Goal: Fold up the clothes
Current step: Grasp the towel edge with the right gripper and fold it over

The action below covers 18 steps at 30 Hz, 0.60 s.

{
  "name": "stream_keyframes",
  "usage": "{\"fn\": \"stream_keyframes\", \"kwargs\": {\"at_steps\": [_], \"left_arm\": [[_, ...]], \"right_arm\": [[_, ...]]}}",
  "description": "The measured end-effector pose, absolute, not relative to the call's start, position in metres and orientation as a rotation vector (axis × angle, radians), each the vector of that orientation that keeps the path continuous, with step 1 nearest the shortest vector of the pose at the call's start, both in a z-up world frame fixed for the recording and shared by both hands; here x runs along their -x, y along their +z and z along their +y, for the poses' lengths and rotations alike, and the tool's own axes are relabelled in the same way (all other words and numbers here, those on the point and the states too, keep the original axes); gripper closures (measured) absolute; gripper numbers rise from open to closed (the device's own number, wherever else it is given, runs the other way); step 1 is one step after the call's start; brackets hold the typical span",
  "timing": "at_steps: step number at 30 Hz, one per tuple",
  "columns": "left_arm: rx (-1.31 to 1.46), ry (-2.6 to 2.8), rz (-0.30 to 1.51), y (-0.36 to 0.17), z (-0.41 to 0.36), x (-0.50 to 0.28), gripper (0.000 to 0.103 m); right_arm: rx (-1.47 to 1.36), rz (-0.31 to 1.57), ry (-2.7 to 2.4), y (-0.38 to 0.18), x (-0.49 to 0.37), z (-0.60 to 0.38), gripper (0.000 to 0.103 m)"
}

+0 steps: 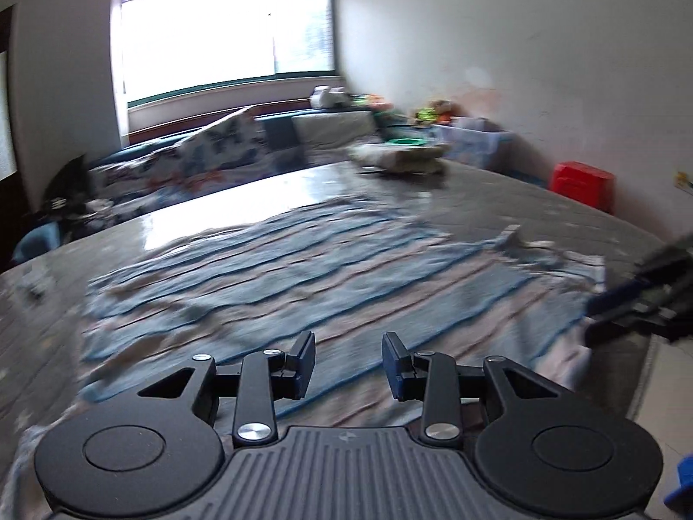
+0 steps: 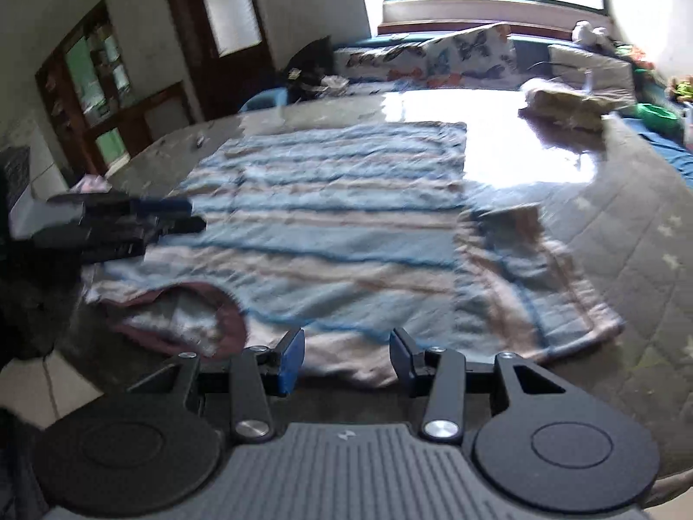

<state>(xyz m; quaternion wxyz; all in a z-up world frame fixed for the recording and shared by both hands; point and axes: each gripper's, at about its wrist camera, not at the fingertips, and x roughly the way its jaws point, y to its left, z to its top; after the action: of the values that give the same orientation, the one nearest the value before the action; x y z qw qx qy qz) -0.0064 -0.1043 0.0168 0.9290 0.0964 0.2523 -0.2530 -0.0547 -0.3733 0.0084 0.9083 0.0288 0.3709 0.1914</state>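
A shirt [image 1: 325,268] with blue and beige stripes lies spread flat on the grey quilted mattress [image 1: 541,199]. In the right wrist view the shirt [image 2: 338,225] shows its maroon-lined neck opening [image 2: 182,307] at the near left and a short sleeve [image 2: 528,268] at the right. My left gripper [image 1: 348,346] hovers over the near hem, open with nothing between its fingers; it also shows at the shirt's left edge [image 2: 197,215]. My right gripper [image 2: 346,342] is open over the near edge by the collar, and appears blurred at the shirt's right side [image 1: 595,314].
A folded pile of clothes [image 2: 567,104] sits at the mattress's far end. Butterfly-print bedding [image 2: 454,56] lies under the window. A red stool [image 1: 582,184] stands by the right wall. A wooden cabinet [image 2: 95,73] and a door are at the left.
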Motion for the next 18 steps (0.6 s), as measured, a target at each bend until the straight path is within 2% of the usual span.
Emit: {"fn": "stream_keyframes", "kwargs": {"at_steps": [6,18], "left_arm": [[-0.250,-0.633,0.539,0.005,-0.142,0.016,0.066],[-0.259,-0.665,0.566,-0.005,-0.155,0.022,0.051]], "right_arm": [[-0.068,0.776,0.348,-0.001,0.046,-0.386,0.061],[-0.085,0.689,-0.073,-0.004,0.035,-0.451,0.060]]}}
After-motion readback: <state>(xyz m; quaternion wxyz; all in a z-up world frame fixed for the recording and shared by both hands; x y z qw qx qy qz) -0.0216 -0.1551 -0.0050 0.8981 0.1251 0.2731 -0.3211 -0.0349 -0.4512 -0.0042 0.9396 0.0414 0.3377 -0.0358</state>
